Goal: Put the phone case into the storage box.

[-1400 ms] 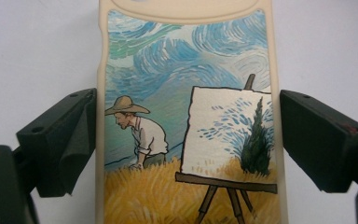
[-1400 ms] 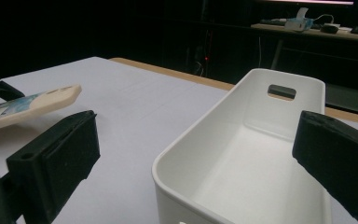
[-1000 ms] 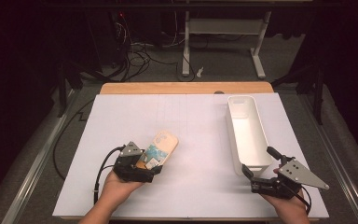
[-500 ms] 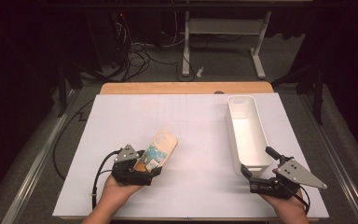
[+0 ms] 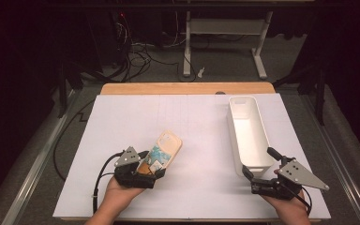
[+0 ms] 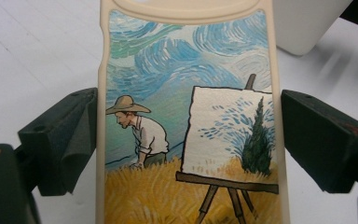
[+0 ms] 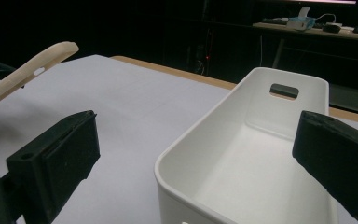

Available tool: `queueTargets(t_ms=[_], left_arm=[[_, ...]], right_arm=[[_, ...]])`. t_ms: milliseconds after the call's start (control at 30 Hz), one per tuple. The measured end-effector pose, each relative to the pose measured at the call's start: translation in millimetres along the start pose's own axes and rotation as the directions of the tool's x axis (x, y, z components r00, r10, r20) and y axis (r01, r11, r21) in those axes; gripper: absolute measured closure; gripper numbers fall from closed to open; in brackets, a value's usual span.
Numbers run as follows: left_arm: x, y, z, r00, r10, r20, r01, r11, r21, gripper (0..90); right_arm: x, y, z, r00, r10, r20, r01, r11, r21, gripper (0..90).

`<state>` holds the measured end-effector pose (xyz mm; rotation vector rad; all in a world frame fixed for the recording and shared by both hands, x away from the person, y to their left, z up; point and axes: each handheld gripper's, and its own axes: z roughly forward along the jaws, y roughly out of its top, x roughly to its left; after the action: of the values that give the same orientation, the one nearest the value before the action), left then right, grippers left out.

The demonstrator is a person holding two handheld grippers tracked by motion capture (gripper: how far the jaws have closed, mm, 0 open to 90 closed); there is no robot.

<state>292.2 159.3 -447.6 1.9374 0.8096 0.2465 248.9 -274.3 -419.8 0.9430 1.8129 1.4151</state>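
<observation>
A cream phone case (image 6: pixel 191 116) printed with a painter, an easel and a swirling sky sits between the jaws of my left gripper (image 6: pixel 189 144), which press on its two long edges. From above, the phone case (image 5: pixel 163 150) sticks out forward and to the right of the left gripper (image 5: pixel 152 168) at the near left of the white mat. In the right gripper view the phone case (image 7: pixel 28 70) is tilted, its far end up off the mat. My right gripper (image 5: pixel 261 164) stands open at the near end of a white bin (image 5: pixel 232 126), nothing between its jaws (image 7: pixel 196 158).
The long white bin (image 7: pixel 200 130) is empty, with a handle slot in its far end. A white mat (image 5: pixel 192 122) covers the table, whose wooden edge (image 5: pixel 187 88) shows at the back. Cables and a desk frame lie on the dark floor beyond.
</observation>
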Motion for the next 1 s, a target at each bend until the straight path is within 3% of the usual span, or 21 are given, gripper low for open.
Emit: queueTargets(t_ms=[333,467,567,1000], left_arm=[[-7.7,1.5,0.7,0.9982,0.042,0.043,-0.038,0.9957,-0.084,10.3],[-8.5,1.5,2.1,0.998,0.037,0.052,-0.032,0.9948,-0.097,10.2],[-10.0,1.5,2.3,0.9982,0.052,0.028,-0.049,0.9928,-0.11,10.2],[-12.8,11.1,3.1,0.9936,0.105,0.043,-0.097,0.9829,-0.157,10.3]], right_arm=[[-0.3,0.3,-0.5,1.0,-0.003,0.002,0.003,1.0,-0.001,0.8],[0.0,0.1,0.2,1.0,-0.003,0.0,0.003,1.0,-0.001,0.8],[0.0,-0.1,0.6,1.0,-0.004,-0.001,0.004,1.0,0.001,0.8],[0.3,-0.2,0.7,1.0,-0.005,-0.003,0.005,1.0,0.001,0.8]])
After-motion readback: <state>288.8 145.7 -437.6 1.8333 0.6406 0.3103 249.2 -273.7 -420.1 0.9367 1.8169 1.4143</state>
